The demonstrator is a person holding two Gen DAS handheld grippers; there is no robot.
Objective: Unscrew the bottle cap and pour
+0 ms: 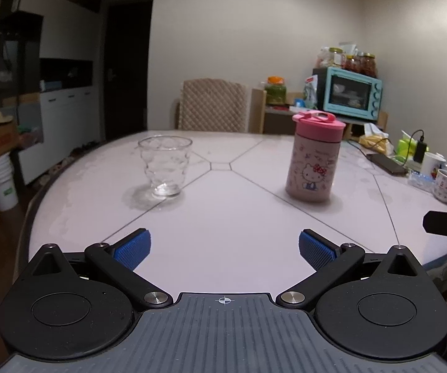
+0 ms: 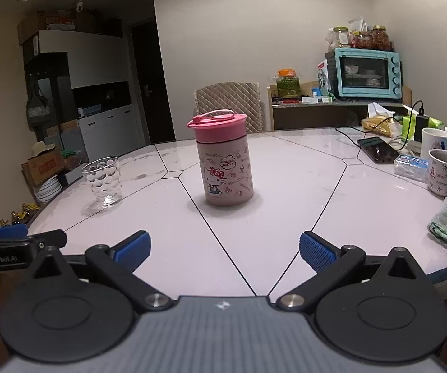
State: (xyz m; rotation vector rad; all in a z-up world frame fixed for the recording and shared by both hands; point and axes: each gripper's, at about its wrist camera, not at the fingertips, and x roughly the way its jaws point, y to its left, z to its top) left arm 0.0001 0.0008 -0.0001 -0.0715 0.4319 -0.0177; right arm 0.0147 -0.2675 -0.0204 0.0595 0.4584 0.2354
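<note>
Both grippers hover over the near edge of the table (image 2: 363,217), jaws spread wide and holding nothing: left gripper (image 1: 224,248), right gripper (image 2: 225,250). Well ahead of the right gripper stands the bottle (image 2: 227,168), upright, pink cap (image 2: 216,124) on. The clear glass (image 1: 165,166) to its left looks empty.

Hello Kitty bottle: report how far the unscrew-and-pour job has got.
Nothing looks done yet. The Hello Kitty bottle stands upright on the table with its pink cap on, and the glass beside it looks empty. Nothing is in hand: the left hand-held gripper and right hand-held gripper are both open, short of the bottle. Left: grip, unscrew, pour.
</note>
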